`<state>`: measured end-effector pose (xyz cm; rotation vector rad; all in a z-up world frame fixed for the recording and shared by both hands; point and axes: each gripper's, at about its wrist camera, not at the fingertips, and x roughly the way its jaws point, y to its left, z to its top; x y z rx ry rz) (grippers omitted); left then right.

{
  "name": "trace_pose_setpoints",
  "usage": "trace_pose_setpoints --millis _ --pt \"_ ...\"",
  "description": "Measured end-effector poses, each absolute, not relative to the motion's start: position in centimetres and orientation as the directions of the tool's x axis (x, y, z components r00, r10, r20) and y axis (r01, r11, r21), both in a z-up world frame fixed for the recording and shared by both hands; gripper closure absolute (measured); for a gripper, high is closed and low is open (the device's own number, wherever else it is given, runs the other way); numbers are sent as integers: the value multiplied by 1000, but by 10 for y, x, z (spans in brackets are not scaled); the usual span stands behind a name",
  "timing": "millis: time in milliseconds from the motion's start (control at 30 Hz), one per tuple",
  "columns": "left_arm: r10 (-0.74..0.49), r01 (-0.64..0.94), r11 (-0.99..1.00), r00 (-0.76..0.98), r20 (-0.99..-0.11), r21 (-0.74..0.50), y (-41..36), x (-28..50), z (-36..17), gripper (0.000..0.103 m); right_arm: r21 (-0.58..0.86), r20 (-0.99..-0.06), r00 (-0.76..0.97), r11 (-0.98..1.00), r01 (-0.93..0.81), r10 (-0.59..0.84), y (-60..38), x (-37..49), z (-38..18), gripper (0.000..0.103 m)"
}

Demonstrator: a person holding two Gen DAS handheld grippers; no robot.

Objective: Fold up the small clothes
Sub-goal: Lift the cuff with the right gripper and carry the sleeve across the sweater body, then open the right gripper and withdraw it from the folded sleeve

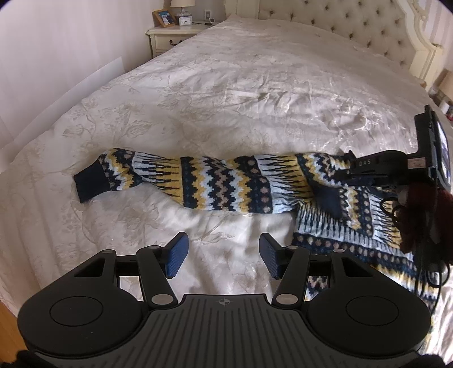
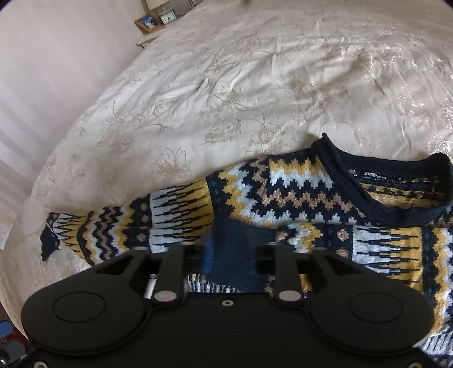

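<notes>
A wide bed (image 1: 254, 85) with a cream flowered cover filled the room, its tufted headboard (image 1: 339, 25) at the far end. Across the near part lay a patterned knit sweater (image 2: 297, 186), one sleeve (image 1: 158, 175) stretched flat leftward, the other sleeve's dark cuff (image 2: 235, 240) folded onto the body. The left gripper (image 1: 223, 254) hung over bare cover, jaws half apart and empty. The right gripper (image 2: 235, 249) sat low over that cuff, blurred; its jaws stood parted around the cloth, not pinching it.
</notes>
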<state>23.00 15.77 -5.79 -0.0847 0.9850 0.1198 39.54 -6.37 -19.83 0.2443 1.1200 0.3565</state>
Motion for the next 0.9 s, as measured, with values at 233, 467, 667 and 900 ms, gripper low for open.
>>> trace_pose_setpoints --millis 233,467,667,900 --pt "62 -142 990 543 -837 -19 142 230 -59 49 248 -878 388 960 -128 279 -83 382 -187 38" --pt "74 -141 990 545 -835 -5 114 229 -60 49 129 -915 374 988 -82 150 -124 353 -188 25" --pt "87 -131 991 546 -833 19 83 224 -58 49 85 -930 356 996 -30 90 -161 327 -185 16" --pt "96 -115 993 545 -833 39 44 216 -56 49 53 -939 340 999 6 48 -198 299 -178 11"
